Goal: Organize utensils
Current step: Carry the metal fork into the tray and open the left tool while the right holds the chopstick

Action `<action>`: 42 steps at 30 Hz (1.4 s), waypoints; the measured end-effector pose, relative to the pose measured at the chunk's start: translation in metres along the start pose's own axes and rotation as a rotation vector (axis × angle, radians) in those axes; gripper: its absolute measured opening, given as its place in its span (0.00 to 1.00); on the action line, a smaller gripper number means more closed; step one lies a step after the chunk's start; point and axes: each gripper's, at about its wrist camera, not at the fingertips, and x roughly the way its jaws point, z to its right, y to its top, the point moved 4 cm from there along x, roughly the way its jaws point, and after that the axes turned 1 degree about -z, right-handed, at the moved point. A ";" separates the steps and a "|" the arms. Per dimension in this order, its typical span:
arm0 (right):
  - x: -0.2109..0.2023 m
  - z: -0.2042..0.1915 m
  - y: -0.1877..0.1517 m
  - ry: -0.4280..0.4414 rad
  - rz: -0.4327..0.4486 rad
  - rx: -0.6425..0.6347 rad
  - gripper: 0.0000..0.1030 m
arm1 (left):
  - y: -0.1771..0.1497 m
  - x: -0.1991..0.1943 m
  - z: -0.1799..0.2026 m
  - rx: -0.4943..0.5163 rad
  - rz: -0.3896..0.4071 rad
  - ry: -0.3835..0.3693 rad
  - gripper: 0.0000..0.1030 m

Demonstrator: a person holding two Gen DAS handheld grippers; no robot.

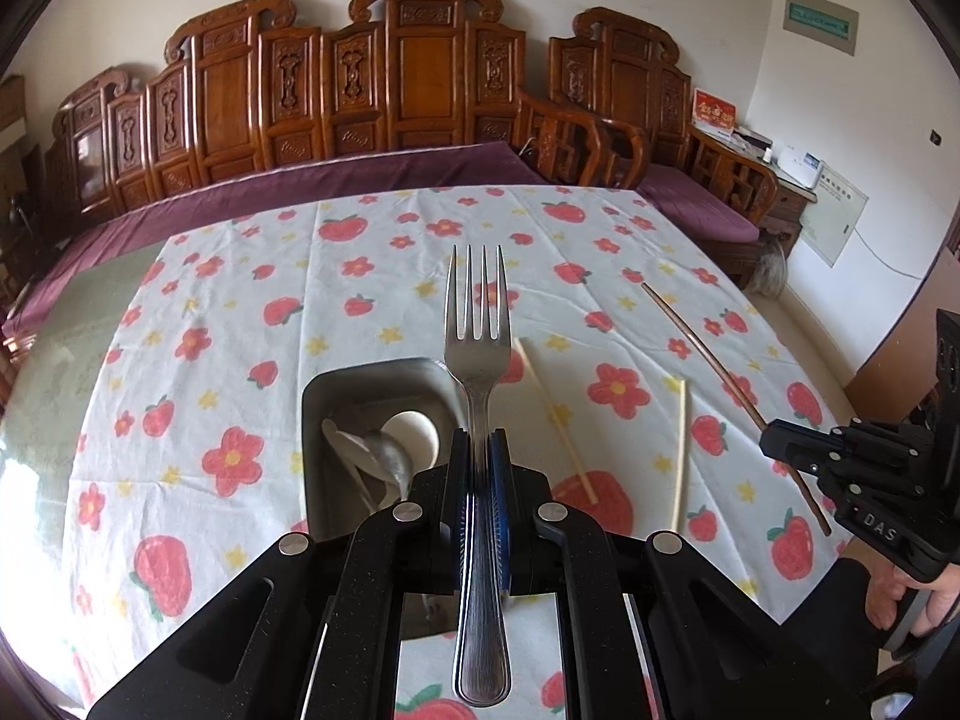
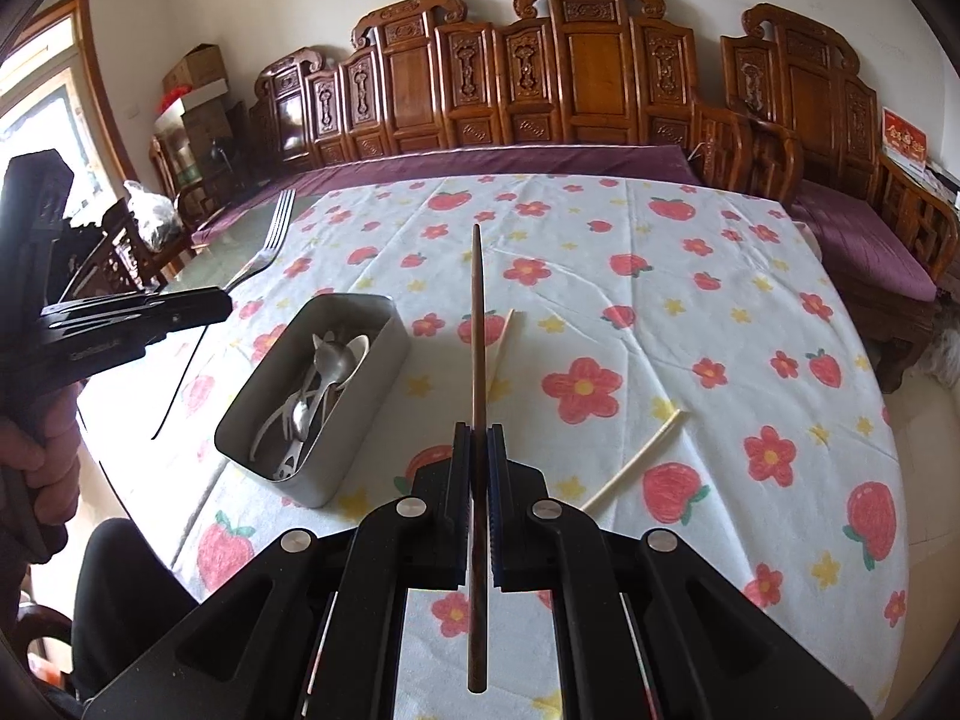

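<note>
My left gripper (image 1: 478, 438) is shut on a steel fork (image 1: 477, 324), tines pointing away, held above the near end of a grey metal utensil box (image 1: 318, 396). The box holds several spoons (image 1: 384, 450). In the right wrist view the fork (image 2: 270, 240) and left gripper (image 2: 222, 303) hang left of the box (image 2: 270, 456). My right gripper (image 2: 478, 435) is shut on a dark brown chopstick (image 2: 477, 312), held above the cloth to the right of the box. It also shows in the left wrist view (image 1: 702, 342). Two pale chopsticks (image 1: 555, 414) (image 1: 680, 450) lie on the cloth.
The table has a white cloth (image 2: 660, 300) with strawberries and flowers. A carved wooden bench with a purple cushion (image 1: 360, 180) runs behind it. The table's right edge (image 1: 840, 396) drops to the floor. My hand holds the left gripper's handle (image 2: 36, 450).
</note>
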 end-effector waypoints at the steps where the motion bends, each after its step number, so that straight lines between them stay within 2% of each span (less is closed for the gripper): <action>1: 0.004 -0.003 0.000 0.001 -0.007 -0.006 0.06 | -0.001 0.003 -0.004 -0.001 -0.005 0.004 0.06; 14: 0.054 -0.033 0.014 0.042 -0.073 -0.054 0.06 | -0.027 0.061 -0.061 -0.068 -0.110 0.019 0.06; 27: 0.072 -0.033 0.012 0.052 -0.090 -0.055 0.06 | -0.037 0.108 -0.070 -0.090 -0.181 0.042 0.06; 37: 0.073 -0.038 0.011 0.063 -0.087 -0.053 0.06 | -0.039 0.117 -0.072 -0.099 -0.208 0.052 0.06; 42: 0.072 -0.048 0.011 0.076 -0.078 -0.054 0.06 | -0.037 0.096 -0.072 -0.091 -0.166 0.056 0.06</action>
